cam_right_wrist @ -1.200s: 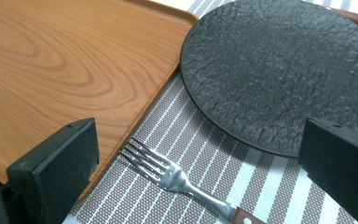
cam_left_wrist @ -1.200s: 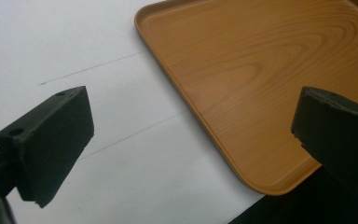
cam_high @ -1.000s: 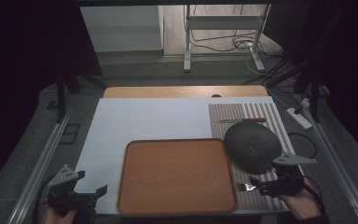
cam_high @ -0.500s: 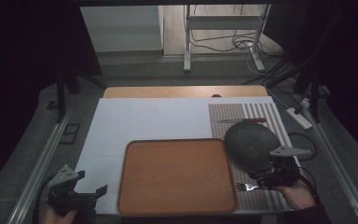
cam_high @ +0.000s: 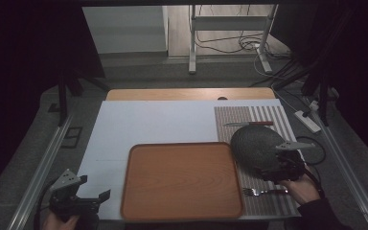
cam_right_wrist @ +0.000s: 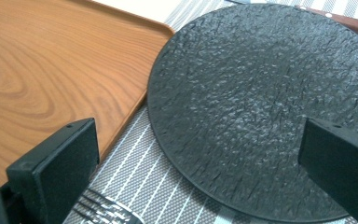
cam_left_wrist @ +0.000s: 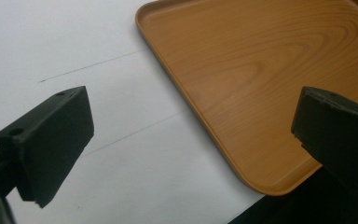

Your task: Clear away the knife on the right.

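Over dark plate (cam_right_wrist: 261, 107): right hand-held gripper (cam_right_wrist: 205, 154), jaws apart.

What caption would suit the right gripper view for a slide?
Open right gripper poised over a textured black plate on a striped placemat, beside a wooden tray and a fork.

No text, label, brand, number or sign can be read on anything in these views.
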Demonstrator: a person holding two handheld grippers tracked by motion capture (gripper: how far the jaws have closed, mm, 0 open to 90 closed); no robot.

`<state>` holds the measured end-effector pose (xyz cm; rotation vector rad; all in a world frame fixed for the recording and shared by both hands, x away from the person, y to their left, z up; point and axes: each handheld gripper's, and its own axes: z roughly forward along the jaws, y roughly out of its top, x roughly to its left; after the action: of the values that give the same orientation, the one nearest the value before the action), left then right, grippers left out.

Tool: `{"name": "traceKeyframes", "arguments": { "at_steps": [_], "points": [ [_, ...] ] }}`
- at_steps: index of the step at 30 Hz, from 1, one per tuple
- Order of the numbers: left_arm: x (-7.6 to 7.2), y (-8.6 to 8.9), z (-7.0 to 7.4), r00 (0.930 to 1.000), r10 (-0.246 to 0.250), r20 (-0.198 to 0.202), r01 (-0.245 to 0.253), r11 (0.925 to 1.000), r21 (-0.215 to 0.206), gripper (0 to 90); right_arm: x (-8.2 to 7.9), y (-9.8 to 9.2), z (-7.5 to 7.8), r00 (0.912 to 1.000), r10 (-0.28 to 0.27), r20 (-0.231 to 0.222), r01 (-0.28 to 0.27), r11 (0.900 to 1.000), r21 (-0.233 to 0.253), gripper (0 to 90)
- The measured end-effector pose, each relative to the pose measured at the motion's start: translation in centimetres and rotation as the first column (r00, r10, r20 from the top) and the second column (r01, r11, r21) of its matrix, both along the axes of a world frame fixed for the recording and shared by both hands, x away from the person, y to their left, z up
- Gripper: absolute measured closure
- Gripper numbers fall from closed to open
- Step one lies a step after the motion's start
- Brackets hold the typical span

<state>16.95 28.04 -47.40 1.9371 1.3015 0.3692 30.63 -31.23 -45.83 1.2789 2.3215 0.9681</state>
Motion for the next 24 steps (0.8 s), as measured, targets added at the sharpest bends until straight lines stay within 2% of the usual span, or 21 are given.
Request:
{"name": "traceKeyframes", "arguments": {
  "at_steps": [11,24],
  "points": [
    [0.1,0.0,0.0,1.0000,0.001,-0.007,-0.001,1.0000,-0.001,0.0,2.2,0.1,0.2,0.9997,-0.023,-0.010,0.023,1.000,-0.014,0.0],
    [0.1,0.0,0.0,0.9999,0.000,-0.011,0.000,1.0000,0.001,0.0,5.6,0.3,0.1,0.9987,-0.046,-0.022,0.045,0.998,-0.035,0.0]
  ]
}}
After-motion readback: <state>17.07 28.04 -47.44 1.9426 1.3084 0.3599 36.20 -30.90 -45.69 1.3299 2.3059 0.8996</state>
